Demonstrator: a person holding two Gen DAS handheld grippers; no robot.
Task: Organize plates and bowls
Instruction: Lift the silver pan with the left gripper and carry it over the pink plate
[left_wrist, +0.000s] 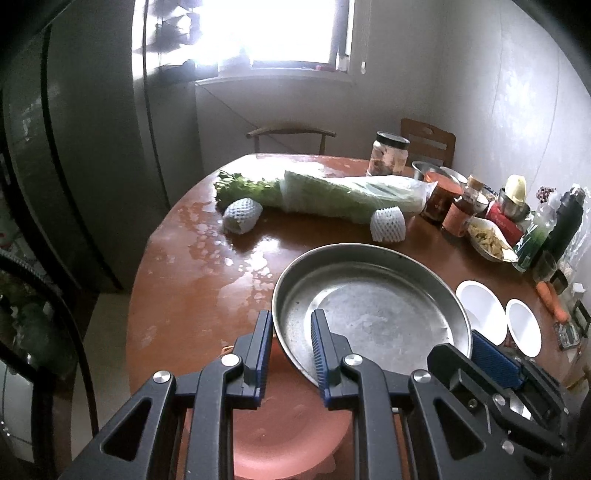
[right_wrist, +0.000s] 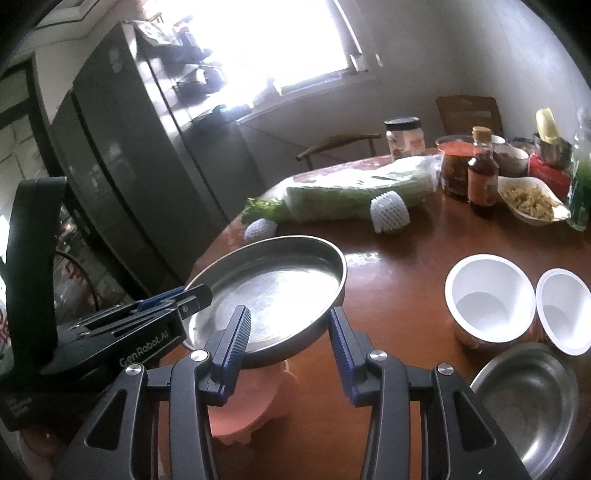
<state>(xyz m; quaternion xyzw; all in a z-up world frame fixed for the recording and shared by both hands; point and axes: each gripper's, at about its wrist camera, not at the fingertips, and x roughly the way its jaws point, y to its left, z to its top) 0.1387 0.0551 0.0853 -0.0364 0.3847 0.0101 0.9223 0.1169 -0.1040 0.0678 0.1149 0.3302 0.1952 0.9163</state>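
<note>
My grippers are black with ribbed blue pads (left_wrist: 322, 354). The metal pan (left_wrist: 369, 310) is dull silver, the plate (left_wrist: 280, 435) beneath it salmon pink, the table (left_wrist: 192, 280) glossy reddish brown, both bowls (right_wrist: 487, 295) white inside, and the foam nets (left_wrist: 242, 215) white mesh.

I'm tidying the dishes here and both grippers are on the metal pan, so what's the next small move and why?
Probably carry the metal pan across and lower it toward the steel bowl by the two white bowls. The left gripper pinches the pan's rim, the right gripper straddles its near edge, and it hangs tilted above the pink plate.
</note>
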